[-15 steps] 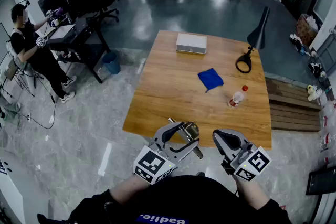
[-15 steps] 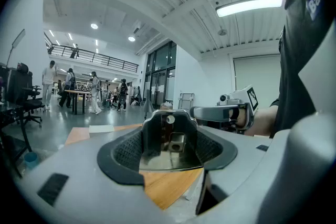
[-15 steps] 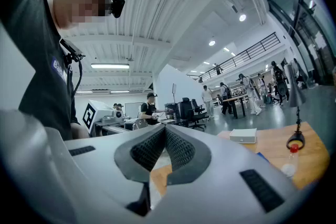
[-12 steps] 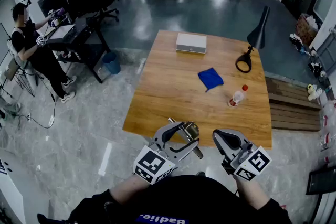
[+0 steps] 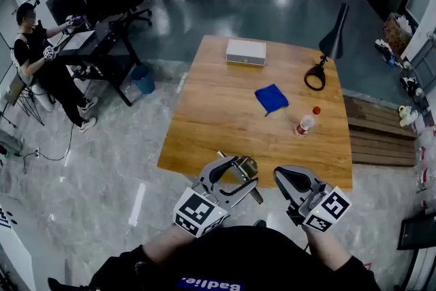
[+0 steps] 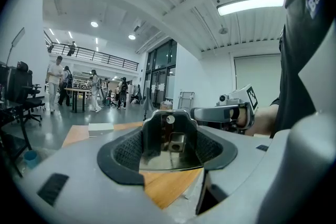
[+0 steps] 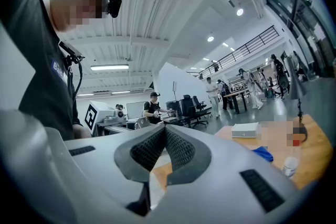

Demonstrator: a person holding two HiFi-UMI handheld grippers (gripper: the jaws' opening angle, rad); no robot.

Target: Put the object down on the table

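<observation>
A shiny metal object with a dark upright bracket sits between the wide-set jaws of my left gripper, just above the near edge of the wooden table. In the left gripper view the object fills the gap and both pads press on its sides. My right gripper hovers beside it to the right, pads together with nothing between them; the right gripper view shows its jaws closed.
On the table lie a white box, a blue cloth, a red-capped bottle and a black desk lamp. A seated person and office chairs are far left; a wooden pallet lies right of the table.
Both grippers keep the same pose and the left still holds the metal object. Only the head view has tilted slightly.
</observation>
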